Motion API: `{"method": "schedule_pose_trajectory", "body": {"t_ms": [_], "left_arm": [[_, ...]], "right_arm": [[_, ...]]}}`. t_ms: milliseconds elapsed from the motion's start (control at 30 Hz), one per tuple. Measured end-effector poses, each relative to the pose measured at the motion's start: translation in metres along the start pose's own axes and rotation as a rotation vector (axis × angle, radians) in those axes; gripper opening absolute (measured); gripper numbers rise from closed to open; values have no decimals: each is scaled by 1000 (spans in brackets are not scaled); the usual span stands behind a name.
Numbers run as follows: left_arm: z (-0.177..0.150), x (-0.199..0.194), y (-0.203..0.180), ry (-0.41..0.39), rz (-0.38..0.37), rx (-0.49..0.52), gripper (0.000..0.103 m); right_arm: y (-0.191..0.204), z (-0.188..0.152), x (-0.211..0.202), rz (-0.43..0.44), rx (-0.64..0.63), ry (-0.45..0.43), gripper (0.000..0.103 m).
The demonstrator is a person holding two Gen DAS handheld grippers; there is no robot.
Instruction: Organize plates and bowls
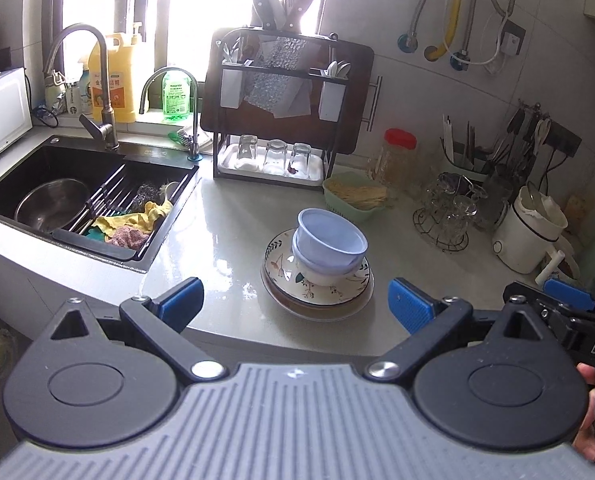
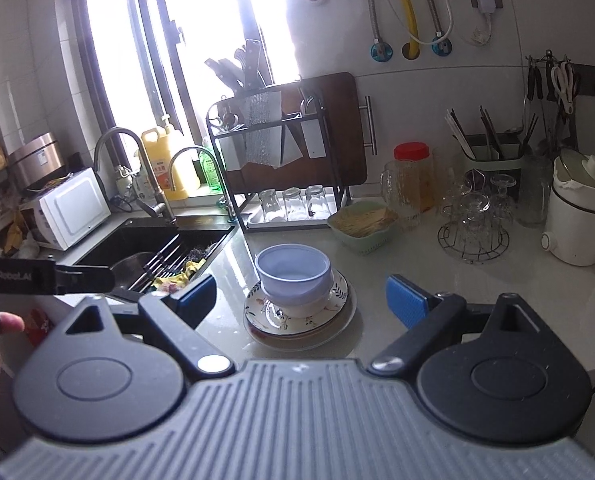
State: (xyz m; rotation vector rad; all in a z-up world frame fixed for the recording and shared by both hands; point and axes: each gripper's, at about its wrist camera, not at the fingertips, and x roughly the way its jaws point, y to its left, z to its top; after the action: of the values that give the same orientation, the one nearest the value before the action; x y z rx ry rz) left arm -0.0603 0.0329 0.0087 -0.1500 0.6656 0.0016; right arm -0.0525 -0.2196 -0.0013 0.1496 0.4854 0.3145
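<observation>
Nested pale blue bowls (image 1: 331, 242) sit on a white bowl on a stack of leaf-patterned plates (image 1: 317, 292) on the counter. The bowls (image 2: 293, 274) and plates (image 2: 297, 318) show in the right wrist view too. My left gripper (image 1: 295, 306) is open and empty, above the counter's front edge, short of the stack. My right gripper (image 2: 301, 300) is open and empty, also short of the stack. The right gripper shows at the right edge of the left wrist view (image 1: 569, 300).
A black sink (image 1: 77, 196) with a steel bowl and cloths lies left. A dish rack (image 1: 273, 120) with upturned glasses stands behind the stack. A green basket (image 1: 355, 196), a glass holder (image 1: 449, 208), a red-lidded jar (image 1: 397, 156) and a white kettle (image 1: 529, 228) stand right.
</observation>
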Motion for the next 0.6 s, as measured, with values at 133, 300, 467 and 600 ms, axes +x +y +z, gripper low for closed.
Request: {"method": "schedule_pose_trajectory", "body": {"t_ms": [133,300,467,600], "left_arm": [[-11,-7,-4,13,6,8,100],[-19,-16,-6,14,14,6,100],[-21,-22,-8,13,11,5,100],[-21,-22,-9,18,6,-1,100]], "right_arm": [[-1,-9,-7,0,1,12,93],[0,-16,-12,3,-3,23,93],[2,-18,-17,5,-9,26,93],[3,-18,-18,-1,-15,24,93]]}}
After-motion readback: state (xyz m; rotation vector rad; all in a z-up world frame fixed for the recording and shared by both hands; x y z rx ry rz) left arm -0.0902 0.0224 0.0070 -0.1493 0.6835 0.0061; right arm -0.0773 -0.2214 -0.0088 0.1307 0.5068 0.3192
